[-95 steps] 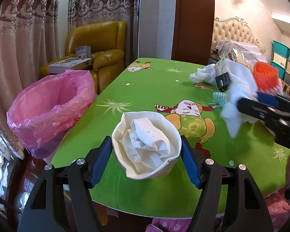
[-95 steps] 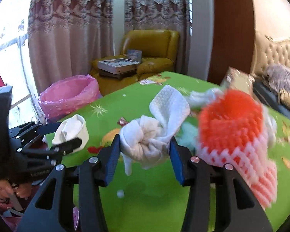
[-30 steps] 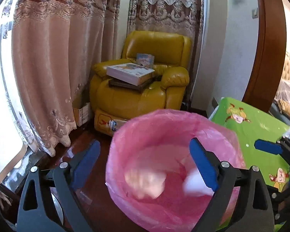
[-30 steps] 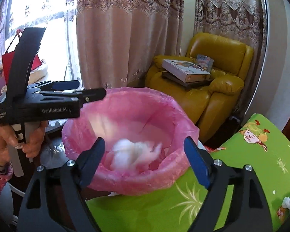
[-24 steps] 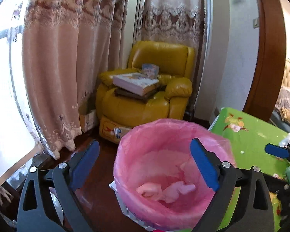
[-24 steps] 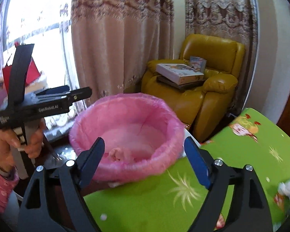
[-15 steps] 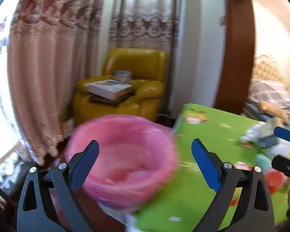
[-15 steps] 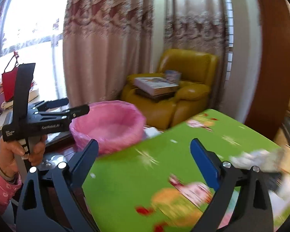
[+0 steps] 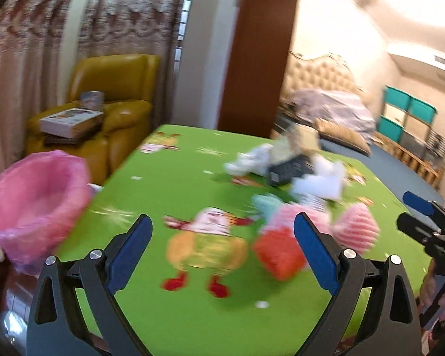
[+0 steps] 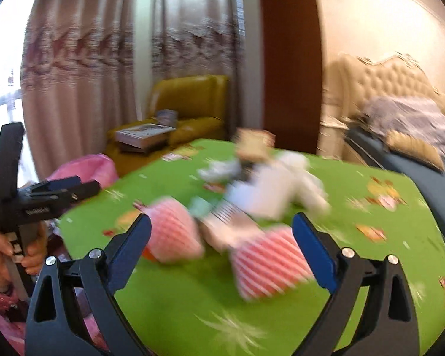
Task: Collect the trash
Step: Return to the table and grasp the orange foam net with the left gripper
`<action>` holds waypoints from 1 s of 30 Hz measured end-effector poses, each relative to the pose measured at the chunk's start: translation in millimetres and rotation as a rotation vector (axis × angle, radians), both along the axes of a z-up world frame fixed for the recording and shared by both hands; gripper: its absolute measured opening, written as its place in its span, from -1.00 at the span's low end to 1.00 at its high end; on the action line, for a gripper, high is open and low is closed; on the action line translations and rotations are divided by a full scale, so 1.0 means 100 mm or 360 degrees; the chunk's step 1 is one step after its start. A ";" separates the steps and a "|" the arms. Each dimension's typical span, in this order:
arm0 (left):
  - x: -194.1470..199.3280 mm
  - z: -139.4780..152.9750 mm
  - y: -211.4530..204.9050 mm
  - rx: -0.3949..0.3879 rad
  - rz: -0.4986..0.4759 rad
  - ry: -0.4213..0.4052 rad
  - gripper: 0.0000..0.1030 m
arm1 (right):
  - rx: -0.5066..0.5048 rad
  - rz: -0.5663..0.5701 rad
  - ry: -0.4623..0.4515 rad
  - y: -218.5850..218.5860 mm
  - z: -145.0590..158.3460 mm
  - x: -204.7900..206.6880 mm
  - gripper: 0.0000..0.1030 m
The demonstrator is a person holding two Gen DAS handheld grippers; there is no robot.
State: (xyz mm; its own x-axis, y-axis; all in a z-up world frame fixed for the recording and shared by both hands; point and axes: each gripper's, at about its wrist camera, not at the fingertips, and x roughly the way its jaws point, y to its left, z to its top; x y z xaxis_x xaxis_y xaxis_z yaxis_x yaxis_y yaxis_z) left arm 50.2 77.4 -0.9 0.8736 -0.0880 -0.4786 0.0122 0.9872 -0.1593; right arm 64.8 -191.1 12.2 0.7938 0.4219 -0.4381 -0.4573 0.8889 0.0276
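Observation:
My left gripper [image 9: 222,252] is open and empty above the green cartoon-print table [image 9: 175,172]. Ahead of it lies blurred trash: an orange foam net [image 9: 279,252], a pink foam net [image 9: 356,228], white tissue [image 9: 317,181] and a dark packet [image 9: 287,169]. The pink-lined bin [image 9: 35,201] stands off the table's left edge. My right gripper [image 10: 222,249] is also open and empty, with two pink-and-white foam nets [image 10: 175,231] [image 10: 270,264] just beyond its pads and white tissue [image 10: 270,190] behind them.
A yellow armchair [image 9: 109,112] with a box on it stands behind the bin, curtains beyond. A bed [image 10: 406,118] lies to the right of the table. In the right wrist view a hand [image 10: 3,255] holds the left gripper [image 10: 86,188] at the left edge.
Both grippers held trash, let it fall into the pink bin, then swung right from over the bin to face the pile on the table. Both jaws are empty now.

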 end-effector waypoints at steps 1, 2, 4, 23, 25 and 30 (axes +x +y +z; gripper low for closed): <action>0.02 -0.01 -0.07 0.0003 -0.0028 0.0006 0.75 | -0.0007 -0.0031 0.0014 -0.09 -0.05 -0.01 0.80; 0.03 -0.03 -0.19 0.0009 -0.0071 0.0010 0.75 | -0.0005 -0.0060 0.0030 -0.19 -0.10 0.00 0.80; 0.04 -0.07 -0.35 0.0040 -0.0136 0.0010 0.75 | 0.0005 -0.0089 0.0048 -0.28 -0.17 0.02 0.80; 0.40 -0.41 -0.78 0.0279 -0.0237 0.0103 0.72 | -0.0163 -0.0044 0.0217 -0.14 -0.47 0.44 0.80; 0.40 -0.39 -0.76 0.0295 -0.0239 0.0085 0.72 | -0.0177 -0.0026 0.0241 -0.11 -0.49 0.50 0.80; 0.48 -0.35 -0.77 0.0326 -0.0272 0.0081 0.71 | -0.0220 -0.0048 0.0298 -0.06 -0.56 0.66 0.80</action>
